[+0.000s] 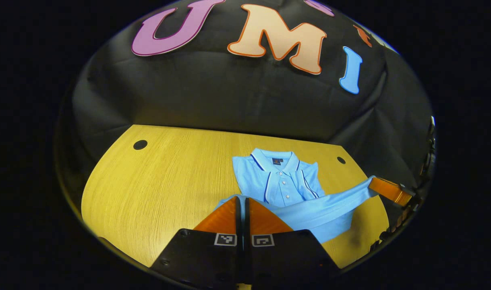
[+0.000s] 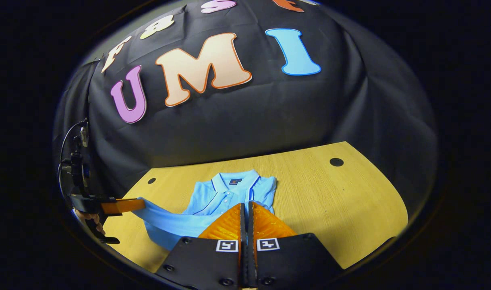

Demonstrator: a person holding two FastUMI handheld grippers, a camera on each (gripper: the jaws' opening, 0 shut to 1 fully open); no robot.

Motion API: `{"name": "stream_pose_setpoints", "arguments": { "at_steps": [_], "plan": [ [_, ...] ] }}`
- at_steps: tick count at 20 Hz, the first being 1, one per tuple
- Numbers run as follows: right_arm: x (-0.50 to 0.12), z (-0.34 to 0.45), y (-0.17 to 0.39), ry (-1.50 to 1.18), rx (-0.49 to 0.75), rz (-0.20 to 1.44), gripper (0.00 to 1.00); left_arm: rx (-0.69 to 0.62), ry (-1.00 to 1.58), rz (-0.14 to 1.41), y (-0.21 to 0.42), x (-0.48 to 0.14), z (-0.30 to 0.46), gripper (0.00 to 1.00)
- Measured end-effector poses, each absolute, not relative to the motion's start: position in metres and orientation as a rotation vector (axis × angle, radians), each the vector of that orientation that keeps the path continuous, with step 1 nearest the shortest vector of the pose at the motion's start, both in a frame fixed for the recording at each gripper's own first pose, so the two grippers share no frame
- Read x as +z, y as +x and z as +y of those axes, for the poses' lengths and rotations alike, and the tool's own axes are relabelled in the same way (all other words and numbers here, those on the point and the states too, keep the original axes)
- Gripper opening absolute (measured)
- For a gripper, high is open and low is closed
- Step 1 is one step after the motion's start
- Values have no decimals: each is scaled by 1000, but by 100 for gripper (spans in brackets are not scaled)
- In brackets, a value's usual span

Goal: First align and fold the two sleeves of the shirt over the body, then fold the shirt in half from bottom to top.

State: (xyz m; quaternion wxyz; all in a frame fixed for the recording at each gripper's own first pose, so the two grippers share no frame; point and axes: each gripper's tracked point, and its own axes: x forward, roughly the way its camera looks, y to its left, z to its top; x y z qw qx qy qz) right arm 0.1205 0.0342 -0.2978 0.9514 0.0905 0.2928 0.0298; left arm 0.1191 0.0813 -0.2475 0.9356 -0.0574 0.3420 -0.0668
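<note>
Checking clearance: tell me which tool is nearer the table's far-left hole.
Left. The left tool sits just before that hole, gripping the shirt; the right tool grips it farther right, before the collar.

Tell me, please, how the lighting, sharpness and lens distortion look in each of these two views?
Left gripper view: even light, the shirt sharp, a soft shadow under its lifted hem, the table edge bowed by the fisheye, the right hand-held gripper smeared near the rim. Right gripper view: similar even light with no glare on the wood, the left hand-held gripper stretched and dim at the image edge.
</note>
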Motion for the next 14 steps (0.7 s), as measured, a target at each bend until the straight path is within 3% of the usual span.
{"name": "stream_pose_setpoints", "arguments": {
  "at_steps": [8,14],
  "plan": [
    [-336,26,212,181,-23,578,3,-149,-129,690,220,-277,80,0],
    [-388,7,232,202,-119,664,2,-180,-95,738,249,-319,73,0]
  ]
}}
